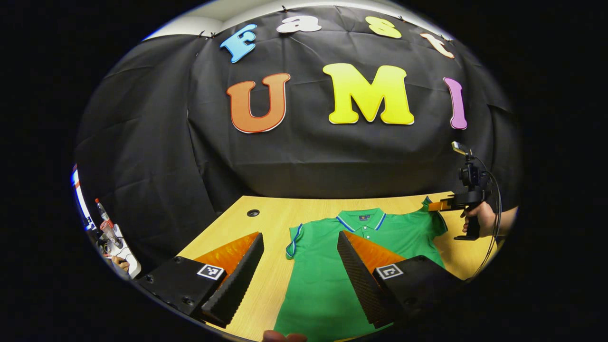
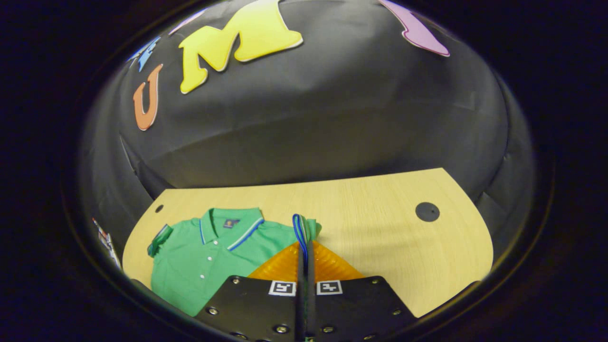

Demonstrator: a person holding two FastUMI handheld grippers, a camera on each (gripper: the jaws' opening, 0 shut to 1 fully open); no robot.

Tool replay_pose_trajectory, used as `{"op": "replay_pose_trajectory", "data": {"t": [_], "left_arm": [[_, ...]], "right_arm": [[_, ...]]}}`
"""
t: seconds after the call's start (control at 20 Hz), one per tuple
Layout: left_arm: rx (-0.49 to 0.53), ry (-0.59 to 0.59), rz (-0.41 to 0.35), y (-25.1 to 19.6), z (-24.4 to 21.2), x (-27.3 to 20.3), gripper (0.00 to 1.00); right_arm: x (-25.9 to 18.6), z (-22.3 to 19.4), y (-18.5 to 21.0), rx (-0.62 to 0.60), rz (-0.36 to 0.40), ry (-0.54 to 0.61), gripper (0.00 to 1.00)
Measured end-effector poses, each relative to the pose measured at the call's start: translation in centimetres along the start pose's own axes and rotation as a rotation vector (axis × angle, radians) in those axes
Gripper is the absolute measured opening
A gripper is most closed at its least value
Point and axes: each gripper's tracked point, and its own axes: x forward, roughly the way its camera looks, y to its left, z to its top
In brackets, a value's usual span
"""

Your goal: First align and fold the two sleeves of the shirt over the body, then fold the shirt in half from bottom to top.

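A green polo shirt (image 1: pixel 332 275) with a blue-and-white striped collar lies face up on the wooden table (image 1: pixel 266 280), collar toward the booth wall. My left gripper (image 1: pixel 300 234) hovers open above the shirt's left side, near the sleeve (image 1: pixel 294 240) that lies flat. In the left gripper view the right gripper (image 1: pixel 439 205), held by a hand (image 1: pixel 479 218), pinches the other sleeve, raised off the table. In the right gripper view, my right gripper (image 2: pixel 304 244) is shut on that sleeve's striped cuff (image 2: pixel 303 228), with the shirt body (image 2: pixel 204 261) to its left.
The table has round cable holes (image 1: pixel 253 213) (image 2: pixel 427 211). Bare wood stretches to the right of the shirt (image 2: pixel 394 247). A bottle (image 1: pixel 102 213) and clutter stand off the table's left. A fingertip (image 1: pixel 284 336) shows at the bottom edge.
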Motion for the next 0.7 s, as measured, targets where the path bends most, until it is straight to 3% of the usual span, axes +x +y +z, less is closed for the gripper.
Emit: {"op": "replay_pose_trajectory", "data": {"t": [0.45, 0.7], "left_arm": [[-0.062, -0.023, 0.033, 3.9, 0.2, -0.7, 1.00], [-0.083, -0.023, 0.063, 7.5, -0.1, -0.9, 1.00]], "right_arm": [[-2.1, 2.1, 10.0, -0.084, 0.020, -0.046, 0.00], [-0.4, 0.0, 17.1, -0.097, 0.040, -0.006, 0.00]]}}
